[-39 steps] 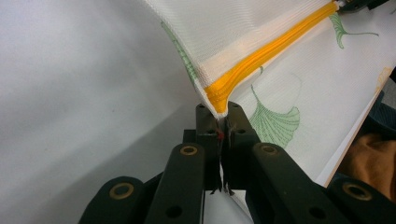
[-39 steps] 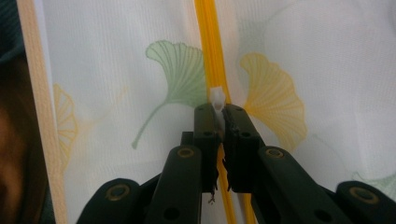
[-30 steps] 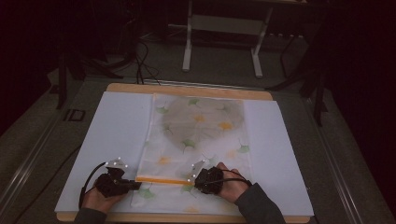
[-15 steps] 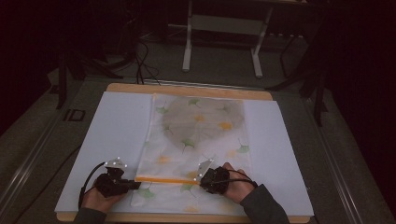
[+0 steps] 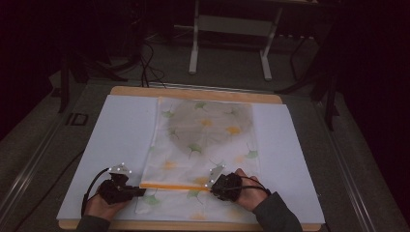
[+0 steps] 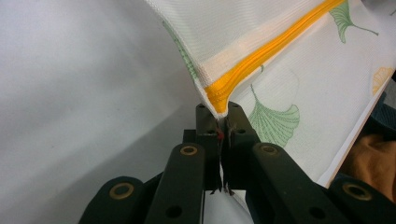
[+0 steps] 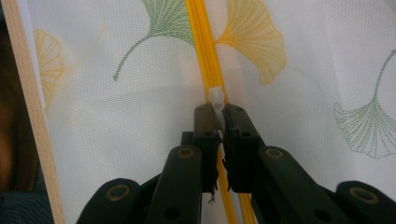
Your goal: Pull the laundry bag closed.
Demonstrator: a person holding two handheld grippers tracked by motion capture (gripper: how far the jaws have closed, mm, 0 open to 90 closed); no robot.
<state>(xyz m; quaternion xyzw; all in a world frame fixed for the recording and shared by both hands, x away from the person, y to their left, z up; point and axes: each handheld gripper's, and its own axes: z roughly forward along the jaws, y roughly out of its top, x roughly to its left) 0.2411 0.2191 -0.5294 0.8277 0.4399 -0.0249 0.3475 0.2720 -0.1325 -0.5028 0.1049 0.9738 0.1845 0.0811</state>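
Both forearms enter from the near edge, hands low over the table and well apart. The left hand [image 5: 99, 205] carries the left gripper [image 5: 138, 192], lying about level with its tips pointing toward the other hand; its jaws are pressed together. The right hand [image 5: 246, 191], in a dark sleeve [image 5: 275, 217], carries the right gripper [image 5: 212, 186], jaws likewise closed, tips facing left.

The laundry bag [image 5: 205, 140] is fine white mesh cloth, matt, printed with ginkgo leaves. Across it runs an orange woven zipper [image 6: 261, 58] with a white plastic pull [image 7: 216, 100]. Beneath the bag lies smooth matt white sheet [image 5: 121, 130] on a wooden desk [image 5: 193, 93].
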